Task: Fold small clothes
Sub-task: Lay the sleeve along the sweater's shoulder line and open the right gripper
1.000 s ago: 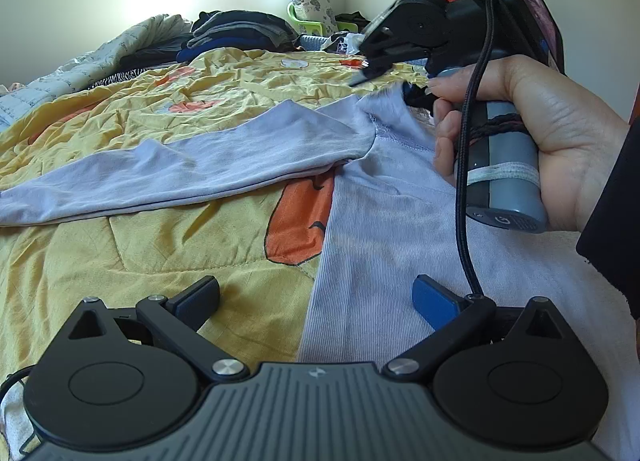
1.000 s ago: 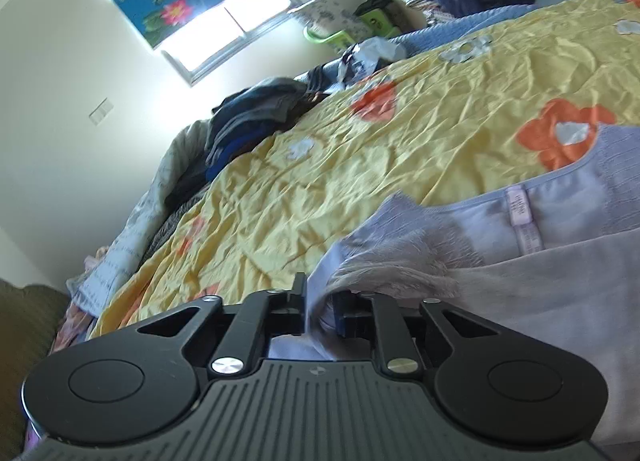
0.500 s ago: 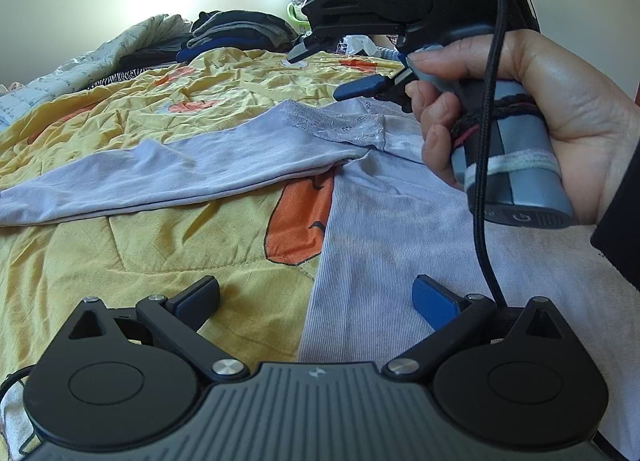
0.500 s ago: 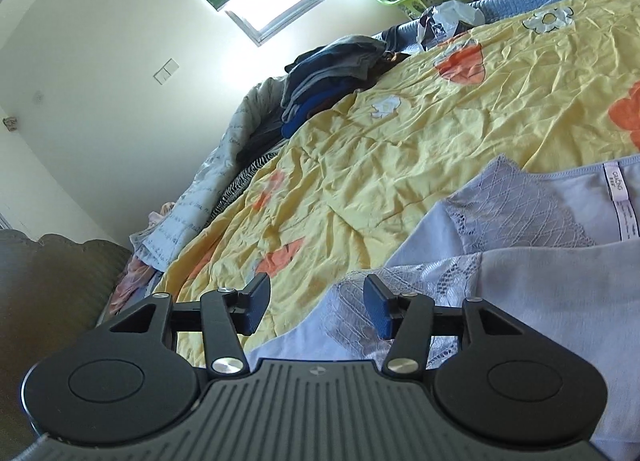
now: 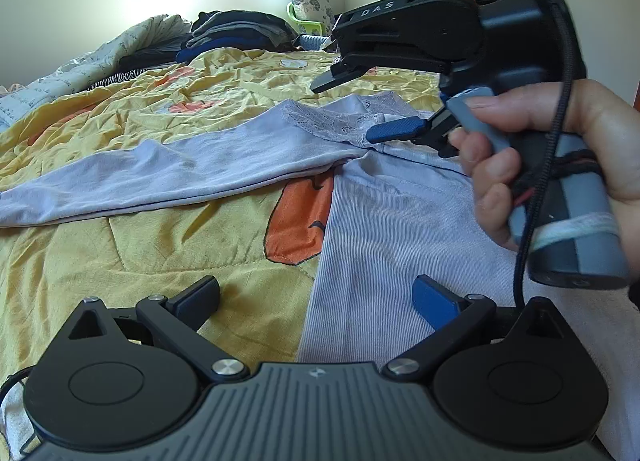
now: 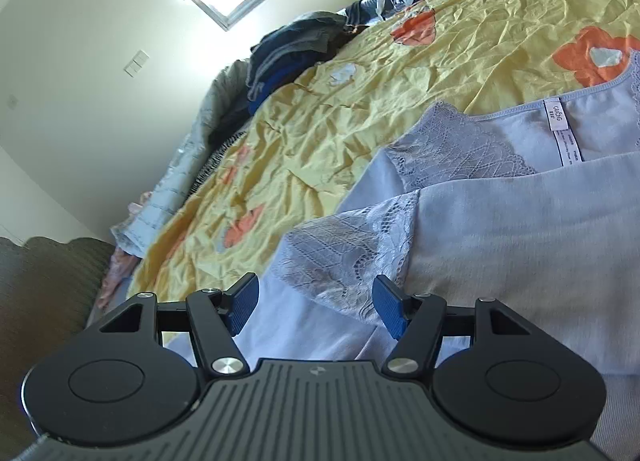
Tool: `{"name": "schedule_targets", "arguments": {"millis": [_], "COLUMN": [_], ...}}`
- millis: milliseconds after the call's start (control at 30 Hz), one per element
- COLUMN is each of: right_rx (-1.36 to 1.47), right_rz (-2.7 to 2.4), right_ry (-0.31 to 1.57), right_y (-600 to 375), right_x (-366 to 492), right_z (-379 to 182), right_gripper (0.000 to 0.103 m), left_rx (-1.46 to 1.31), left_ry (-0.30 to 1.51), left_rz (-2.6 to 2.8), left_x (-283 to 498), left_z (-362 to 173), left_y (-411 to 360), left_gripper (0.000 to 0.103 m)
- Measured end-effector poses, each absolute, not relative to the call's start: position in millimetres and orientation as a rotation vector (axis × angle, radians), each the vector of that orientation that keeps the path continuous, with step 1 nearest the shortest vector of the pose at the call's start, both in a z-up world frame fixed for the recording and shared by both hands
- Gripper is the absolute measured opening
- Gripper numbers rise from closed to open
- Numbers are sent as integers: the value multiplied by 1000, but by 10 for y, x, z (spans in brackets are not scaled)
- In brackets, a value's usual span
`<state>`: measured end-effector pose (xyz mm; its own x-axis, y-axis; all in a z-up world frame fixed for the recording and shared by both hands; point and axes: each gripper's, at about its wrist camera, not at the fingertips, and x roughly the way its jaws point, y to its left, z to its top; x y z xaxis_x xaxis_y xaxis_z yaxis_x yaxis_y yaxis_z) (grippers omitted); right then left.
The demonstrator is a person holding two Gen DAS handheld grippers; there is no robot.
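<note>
A pale lilac top [image 5: 392, 221] lies flat on the yellow flowered quilt [image 5: 132, 133] covering the bed, one long sleeve [image 5: 168, 173] stretched out toward the quilt's left edge; the lace shoulder [image 6: 340, 257] is folded over the body near the collar label [image 6: 560, 125]. The right gripper [image 6: 316, 307] hovers over that lace — its jaws are opening, nothing pinched between them; the left gripper [image 5: 316, 301] stands wide open at the near edge, over the top's hem, holding nothing.
</note>
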<state>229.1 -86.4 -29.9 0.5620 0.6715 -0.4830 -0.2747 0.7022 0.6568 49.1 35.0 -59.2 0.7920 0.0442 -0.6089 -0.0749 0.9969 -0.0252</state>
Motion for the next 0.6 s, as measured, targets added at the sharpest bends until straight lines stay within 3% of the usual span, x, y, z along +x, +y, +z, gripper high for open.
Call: {"name": "schedule_targets", "arguments": {"millis": [600], "right_rx": [453], "right_rz": [469], "right_ry": [724], "right_y": [-1450], "right_x": [1633], "right_z": [-253], "right_gripper": [75], "left_rx": [-49], "left_ry": [653], "left_rz": [61], "left_x": [510], "left_z": [-584], "left_y": [358], "left_gripper": [103]}}
